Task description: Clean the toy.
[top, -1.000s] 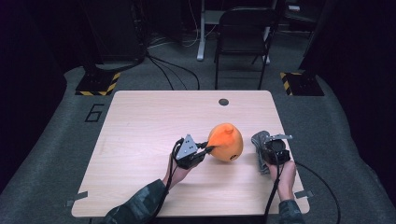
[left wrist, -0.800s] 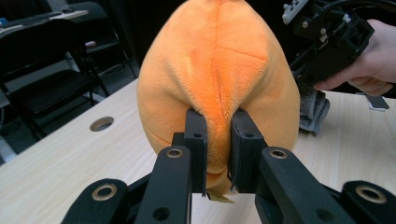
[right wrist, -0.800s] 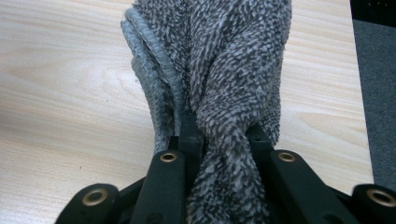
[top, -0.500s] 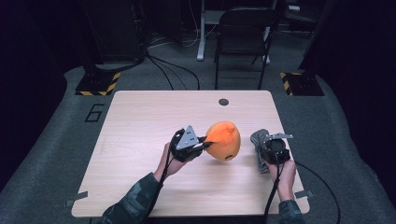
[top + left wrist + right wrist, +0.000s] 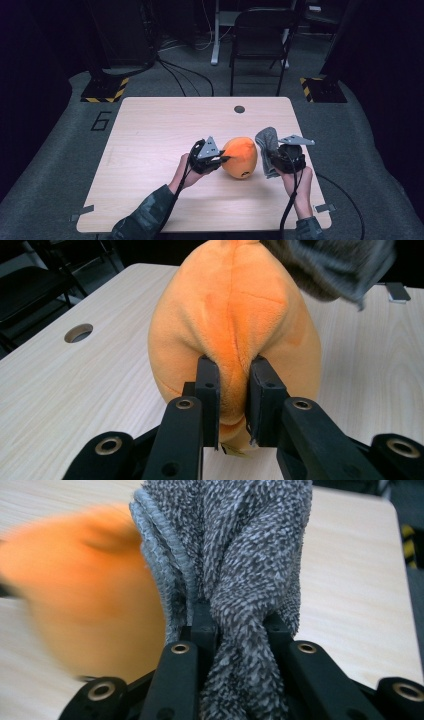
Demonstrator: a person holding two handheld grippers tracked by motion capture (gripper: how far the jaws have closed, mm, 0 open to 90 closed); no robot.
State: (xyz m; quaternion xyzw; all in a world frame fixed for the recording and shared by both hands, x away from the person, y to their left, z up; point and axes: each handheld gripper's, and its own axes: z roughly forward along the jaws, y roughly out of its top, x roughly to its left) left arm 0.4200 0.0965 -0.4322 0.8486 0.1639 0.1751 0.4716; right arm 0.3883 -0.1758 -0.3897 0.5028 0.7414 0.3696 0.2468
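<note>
A dim room with cables on a grey floor surrounds the pale wooden tabletop (image 5: pixel 150 150), which is seen from above with the person's forearms entering from the near edge.

Nearest, the left gripper (image 5: pixel 220 161) is clamped on a pinch of the orange plush (image 5: pixel 240 158); in the left gripper view a fold of the fabric (image 5: pixel 232 385) is squeezed between the two jaws, which stand narrow. The plush is held just right of the tabletop's middle, its base at or just above the wood; whether it touches cannot be told. The right gripper (image 5: pixel 272 159) is closed on a grey cloth (image 5: pixel 267 142), a bunch of which is nipped between its jaws in the right gripper view (image 5: pixel 240 645), the rest standing up above them. The cloth is just beside the right flank of the plush, and contact cannot be made out. Farther back a round cable hole (image 5: pixel 239 109) is set in the tabletop, and beyond it a black chair (image 5: pixel 260 45) stands on the floor.

The step in hand is judged to be wiping the plush with the cloth. To do it well, the plush should be kept steady by the left grip, without twisting the pinched fold loose. The cloth should be drawn over the surface in light, even strokes. The loose terry, not the jaw tips, should be pressed to the fabric.
</note>
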